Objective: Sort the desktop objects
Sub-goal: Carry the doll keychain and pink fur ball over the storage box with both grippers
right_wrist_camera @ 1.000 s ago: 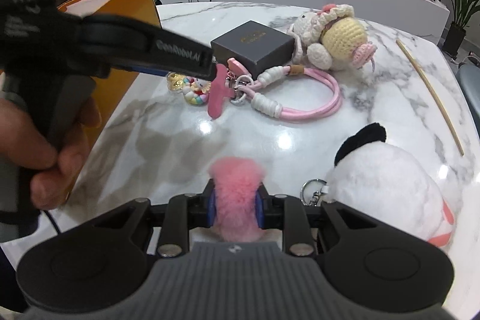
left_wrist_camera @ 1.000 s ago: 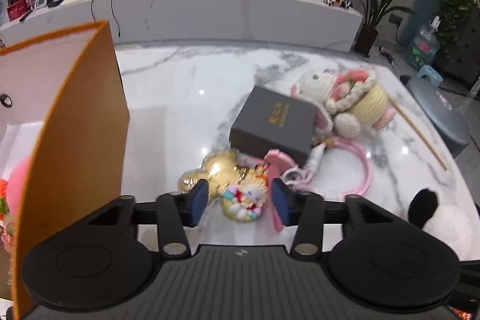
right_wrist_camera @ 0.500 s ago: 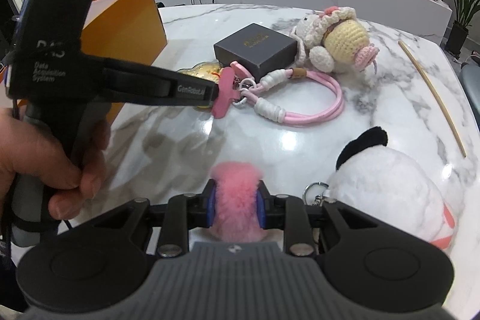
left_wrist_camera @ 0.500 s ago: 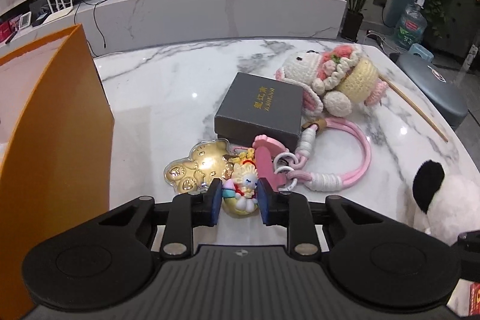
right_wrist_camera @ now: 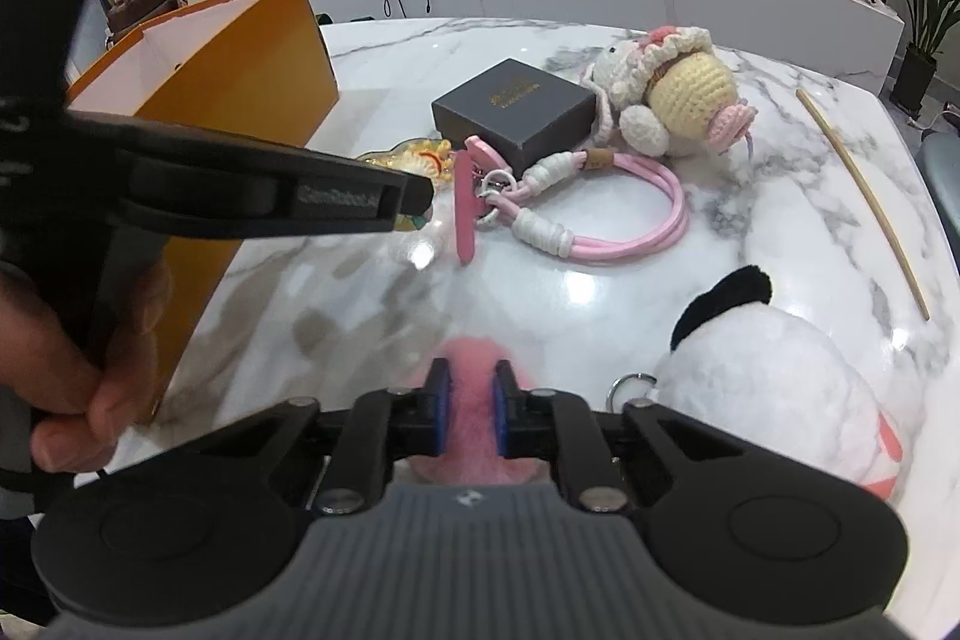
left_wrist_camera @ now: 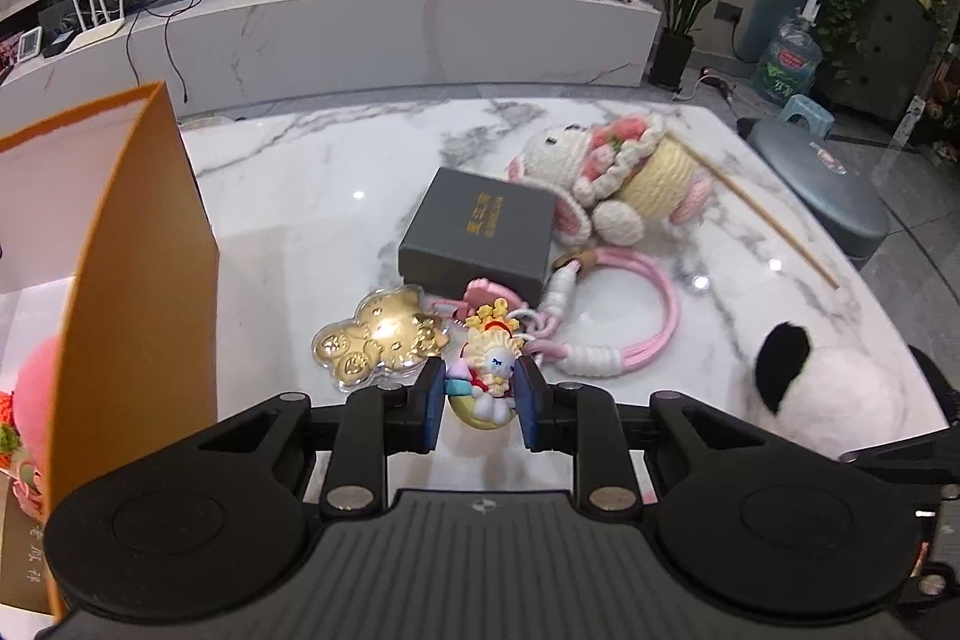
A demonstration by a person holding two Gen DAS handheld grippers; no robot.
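From the left wrist we see our left tool (left_wrist_camera: pixel 480 394) clenched on the small doll charm (left_wrist_camera: pixel 489 370), just beside the gold bear (left_wrist_camera: pixel 378 337) on the table (left_wrist_camera: pixel 312 232); its ring looks tangled with the pink strap (left_wrist_camera: pixel 648 316), so lifting may drag both. From the right wrist, our right tool (right_wrist_camera: pixel 468 406), jaws just closing, squeezes the pink fluff ball (right_wrist_camera: pixel 471 400), whose soft fur could slip free beside the white plush (right_wrist_camera: pixel 774 376).

The pink pompom (right_wrist_camera: pixel 471 403) is mostly hidden behind the right gripper's body at six o'clock. The gold lettering on the grey box (left_wrist_camera: pixel 483 235) is too small to read. The orange bag (left_wrist_camera: pixel 129 280), at nine o'clock, is cut off by the frame's edge.
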